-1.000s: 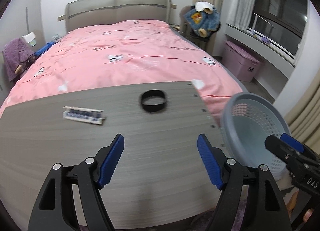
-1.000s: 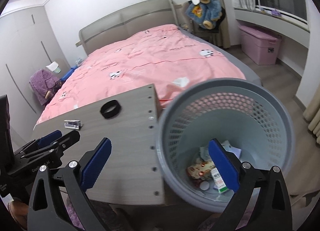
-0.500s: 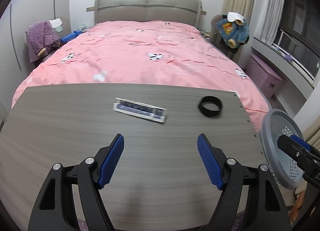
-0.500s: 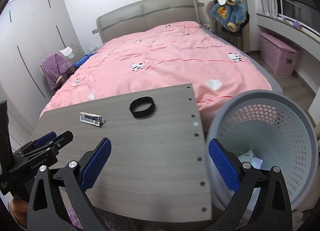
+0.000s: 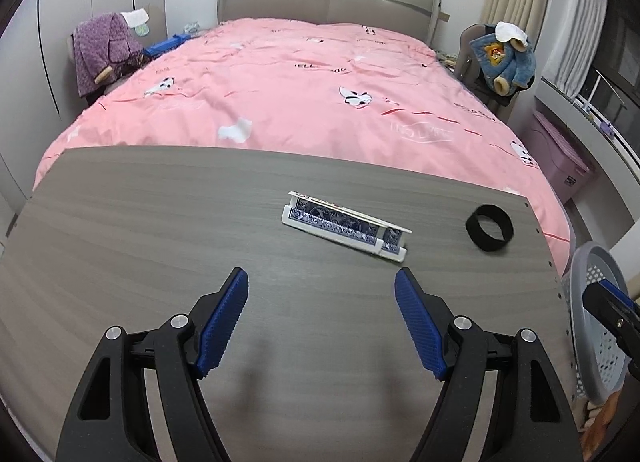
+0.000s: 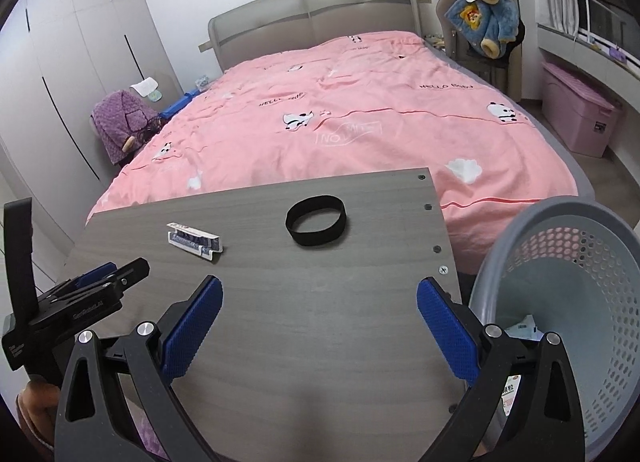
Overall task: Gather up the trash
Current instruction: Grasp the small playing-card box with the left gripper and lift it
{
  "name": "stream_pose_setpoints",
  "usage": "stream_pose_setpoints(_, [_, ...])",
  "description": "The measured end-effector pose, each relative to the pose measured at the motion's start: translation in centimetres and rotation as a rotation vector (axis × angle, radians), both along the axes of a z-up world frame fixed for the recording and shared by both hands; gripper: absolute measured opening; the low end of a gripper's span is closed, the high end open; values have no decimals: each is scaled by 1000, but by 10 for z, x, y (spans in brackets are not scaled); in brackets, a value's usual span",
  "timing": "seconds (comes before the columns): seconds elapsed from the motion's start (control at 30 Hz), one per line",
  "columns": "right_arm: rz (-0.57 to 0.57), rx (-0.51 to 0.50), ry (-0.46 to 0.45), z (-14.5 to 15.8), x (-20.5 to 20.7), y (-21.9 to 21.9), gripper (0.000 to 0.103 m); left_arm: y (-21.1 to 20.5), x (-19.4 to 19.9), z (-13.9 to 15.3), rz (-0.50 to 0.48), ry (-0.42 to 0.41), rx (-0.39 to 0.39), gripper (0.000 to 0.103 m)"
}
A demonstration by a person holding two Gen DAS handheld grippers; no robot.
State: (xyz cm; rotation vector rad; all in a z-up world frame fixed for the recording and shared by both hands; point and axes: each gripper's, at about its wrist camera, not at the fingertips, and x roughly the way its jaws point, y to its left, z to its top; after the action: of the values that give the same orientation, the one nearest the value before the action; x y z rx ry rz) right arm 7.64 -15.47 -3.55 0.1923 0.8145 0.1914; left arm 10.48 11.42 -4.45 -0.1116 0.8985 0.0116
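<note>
Moved: both my claws slid left, so the bin sits further right.
Left claw: wide open, empty, over the gray board.
Right claw: wide open, empty.
Card box: flat on the board, ahead of my left claw.
Black ring: near the board's right edge.
Bin: beside the board, paper scraps inside.
</note>
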Motion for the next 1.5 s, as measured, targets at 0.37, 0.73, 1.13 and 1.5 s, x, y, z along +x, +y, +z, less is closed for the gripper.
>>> stream_pose_setpoints(0.37, [4,18,31,-13,19,-1,96,-18,59,-7,75,11,18,73])
stream_pose_setpoints(0.73, [-9,51,40,-17,23,-9,96,-29,83,-25,117,77,92,73])
stream_pose_setpoints(1.13, [10,57,32,-12,20,-2,96,-6,45,-29,111,105,92,73])
stream_pose_setpoints(1.5, [23,55,23,-9,17,4,96,2,40,-25,98,90,64,73])
